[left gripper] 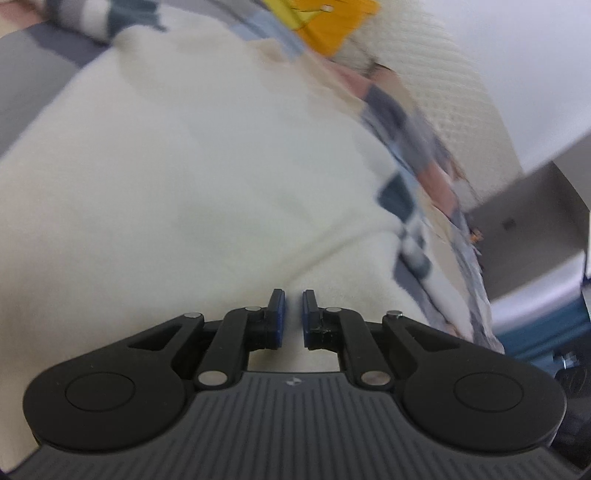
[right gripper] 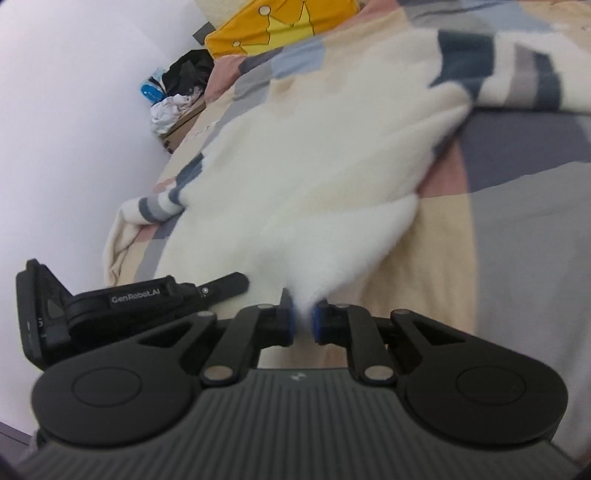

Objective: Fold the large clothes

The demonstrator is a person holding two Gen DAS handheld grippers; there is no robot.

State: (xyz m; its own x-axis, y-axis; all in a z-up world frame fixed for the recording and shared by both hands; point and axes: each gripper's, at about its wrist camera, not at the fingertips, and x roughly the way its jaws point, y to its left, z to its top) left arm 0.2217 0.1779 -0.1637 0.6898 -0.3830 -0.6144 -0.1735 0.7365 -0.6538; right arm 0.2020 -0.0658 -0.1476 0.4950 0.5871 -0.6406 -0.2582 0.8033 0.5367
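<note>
A large cream sweater (right gripper: 310, 177) with grey and dark blue striped sleeves (right gripper: 517, 74) lies spread on a patchwork bedspread (right gripper: 517, 206). My right gripper (right gripper: 303, 314) is shut on the sweater's near hem, which rises in a peak to the jaws. My left gripper (left gripper: 293, 306) has its jaws close together with a narrow gap, and the cream sweater (left gripper: 184, 166) lies right at the tips; I cannot tell whether cloth is pinched. The left gripper also shows in the right wrist view (right gripper: 221, 284), resting at the hem to the left.
A yellow pillow (right gripper: 280, 26) lies at the head of the bed, also in the left wrist view (left gripper: 332, 22). A box with black and white clothes (right gripper: 177, 96) stands by the white wall. The bed's edge (left gripper: 472, 258) drops away on the right.
</note>
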